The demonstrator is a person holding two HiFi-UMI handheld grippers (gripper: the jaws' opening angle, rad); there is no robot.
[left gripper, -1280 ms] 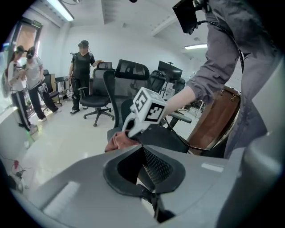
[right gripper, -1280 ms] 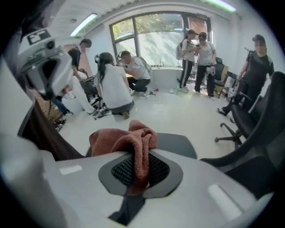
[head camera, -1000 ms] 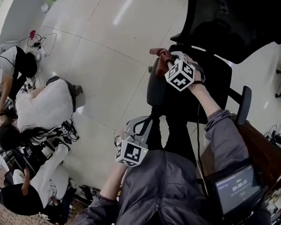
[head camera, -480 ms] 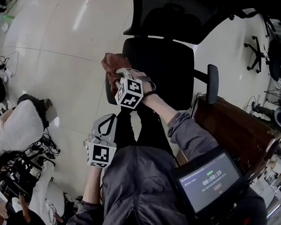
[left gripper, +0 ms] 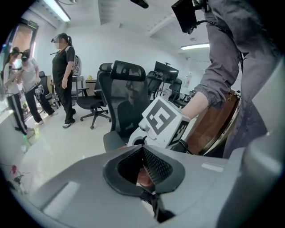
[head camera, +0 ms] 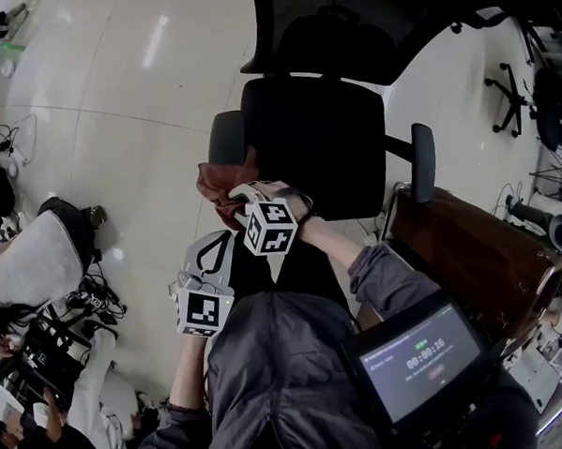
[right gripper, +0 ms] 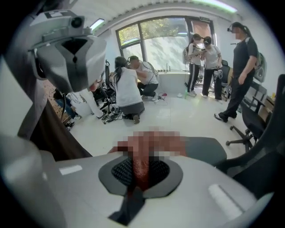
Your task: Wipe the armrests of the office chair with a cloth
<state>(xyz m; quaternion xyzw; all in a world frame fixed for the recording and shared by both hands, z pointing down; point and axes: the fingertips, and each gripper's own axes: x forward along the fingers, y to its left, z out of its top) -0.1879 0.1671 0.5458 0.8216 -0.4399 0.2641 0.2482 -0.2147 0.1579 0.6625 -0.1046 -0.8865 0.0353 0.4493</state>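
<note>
The black office chair [head camera: 314, 142] stands in front of me, its left armrest [head camera: 226, 135] and right armrest [head camera: 422, 162] showing in the head view. A red-brown cloth [head camera: 219, 188] lies bunched over the near end of the left armrest. My right gripper [head camera: 237, 200] is shut on the cloth [right gripper: 141, 167], with the grey armrest [right gripper: 205, 150] just beyond it. My left gripper [head camera: 217, 250] hangs lower left of the cloth, apart from the chair. Its jaws [left gripper: 144, 167] are shut with nothing in them.
Several people [head camera: 39, 260] crouch among cables on the floor at the left. A brown wooden desk [head camera: 471, 256] stands right of the chair. Other office chairs [left gripper: 91, 100] and standing people [left gripper: 62, 75] are further off. A timer screen [head camera: 419, 357] hangs on my chest.
My right gripper has dragged the cloth back along the left armrest toward me, uncovering the far part. The left gripper has stayed put. The head view has shifted.
</note>
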